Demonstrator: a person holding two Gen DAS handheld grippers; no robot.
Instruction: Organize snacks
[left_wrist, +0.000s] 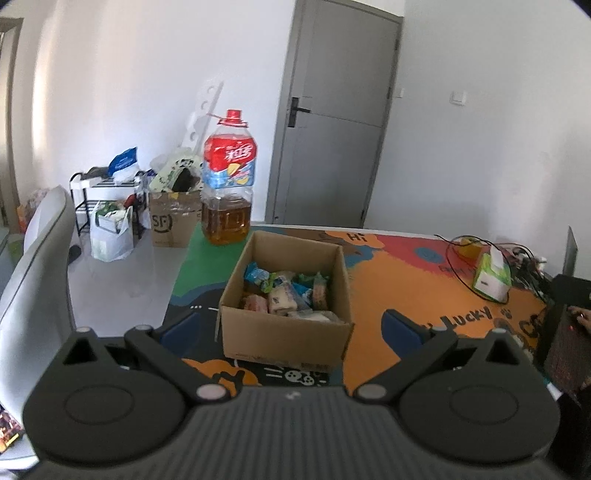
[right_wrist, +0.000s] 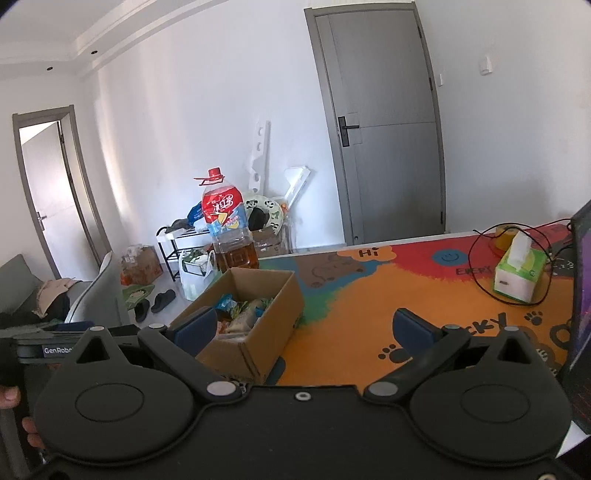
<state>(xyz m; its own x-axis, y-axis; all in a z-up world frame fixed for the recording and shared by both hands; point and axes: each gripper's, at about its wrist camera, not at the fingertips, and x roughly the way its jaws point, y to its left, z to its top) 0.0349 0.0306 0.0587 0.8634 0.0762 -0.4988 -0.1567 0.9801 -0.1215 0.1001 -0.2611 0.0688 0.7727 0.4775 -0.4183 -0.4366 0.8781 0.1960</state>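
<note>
Snack packets (left_wrist: 288, 295) fill the cardboard box (left_wrist: 284, 332) while left gripper (left_wrist: 291, 326) and right gripper (right_wrist: 304, 326) hover spread wide, empty.

Open cardboard box (left_wrist: 286, 334) of wrapped snacks (left_wrist: 286, 295), upright on the mat

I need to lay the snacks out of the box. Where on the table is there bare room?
The orange stretch of mat between the cardboard box and the tissue box is free. The far right is crowded by cables and a laptop; the oil bottle stands behind the box.
</note>
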